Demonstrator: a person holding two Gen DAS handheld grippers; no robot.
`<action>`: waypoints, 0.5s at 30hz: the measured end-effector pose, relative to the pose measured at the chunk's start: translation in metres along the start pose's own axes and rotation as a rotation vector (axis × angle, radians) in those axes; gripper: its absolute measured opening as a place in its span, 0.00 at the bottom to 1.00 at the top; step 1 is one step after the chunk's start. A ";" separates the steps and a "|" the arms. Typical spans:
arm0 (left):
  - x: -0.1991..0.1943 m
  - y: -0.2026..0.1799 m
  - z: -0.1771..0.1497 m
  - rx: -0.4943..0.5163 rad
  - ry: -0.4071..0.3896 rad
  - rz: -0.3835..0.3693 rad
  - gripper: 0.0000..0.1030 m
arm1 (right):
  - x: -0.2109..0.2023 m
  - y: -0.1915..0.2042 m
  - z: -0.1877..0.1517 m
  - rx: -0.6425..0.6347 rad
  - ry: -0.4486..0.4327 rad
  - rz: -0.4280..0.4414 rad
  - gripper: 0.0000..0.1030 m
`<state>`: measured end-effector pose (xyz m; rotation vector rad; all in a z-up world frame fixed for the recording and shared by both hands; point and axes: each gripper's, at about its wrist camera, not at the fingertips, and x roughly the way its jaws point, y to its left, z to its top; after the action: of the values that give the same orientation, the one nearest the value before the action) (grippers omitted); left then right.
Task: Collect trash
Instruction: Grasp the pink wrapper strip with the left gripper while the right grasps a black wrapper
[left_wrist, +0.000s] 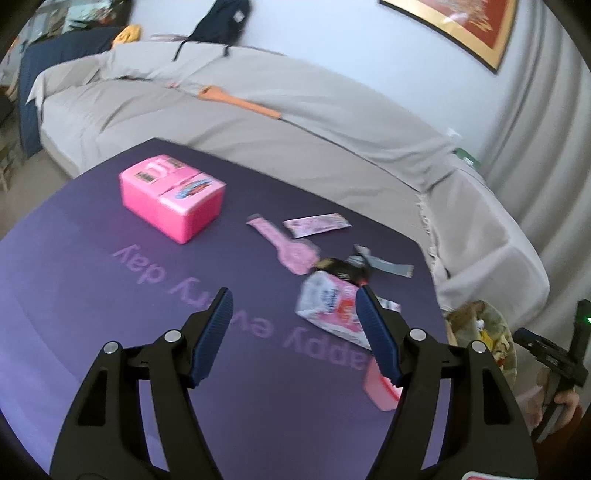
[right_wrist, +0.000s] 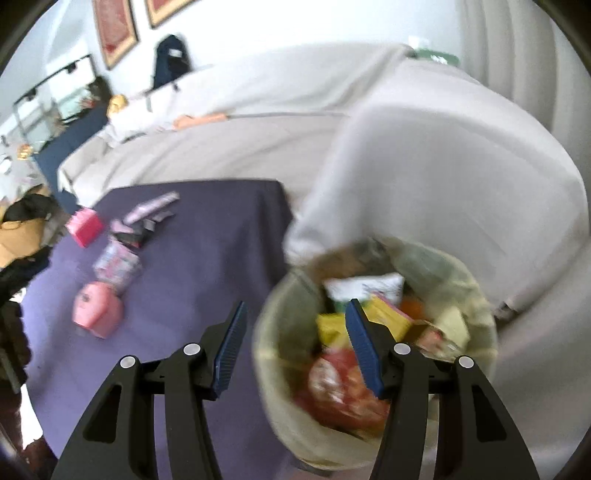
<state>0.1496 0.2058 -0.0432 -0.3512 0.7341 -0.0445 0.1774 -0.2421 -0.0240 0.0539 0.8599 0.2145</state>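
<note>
Left hand-held gripper (left_wrist: 295, 325) spread wide and empty over a crinkled pink-white packet (left_wrist: 330, 310) on the purple counter (left_wrist: 92, 295); right hand-held gripper (right_wrist: 295, 341) gapes empty above a wrapper-filled round bin (right_wrist: 273, 354).

On the table (left_wrist: 92, 295): one pink box (left_wrist: 171, 197), one pink strap-shaped wrapper (left_wrist: 284, 243), one flat printed sachet (left_wrist: 316, 225), one white-and-pink pouch (left_wrist: 328, 310), one small pink block (left_wrist: 380, 391) at the near right edge. Beside it: one bin (right_wrist: 273, 354).

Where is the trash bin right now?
The trash bin stands off the purple table's right edge, against the grey-covered sofa; in the right wrist view it sits just under the open right gripper, already holding wrappers.
</note>
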 end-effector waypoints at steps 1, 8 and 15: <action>0.002 0.003 -0.001 -0.006 0.006 0.002 0.63 | -0.002 0.006 0.000 -0.012 -0.012 0.012 0.51; 0.023 0.008 -0.011 -0.014 0.083 -0.024 0.63 | 0.027 0.057 0.008 -0.107 0.000 0.130 0.51; 0.031 -0.007 0.002 0.119 0.047 -0.102 0.63 | 0.055 0.087 0.015 -0.156 0.012 0.185 0.51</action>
<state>0.1751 0.1945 -0.0598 -0.2748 0.7557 -0.1927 0.2089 -0.1450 -0.0433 -0.0137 0.8485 0.4546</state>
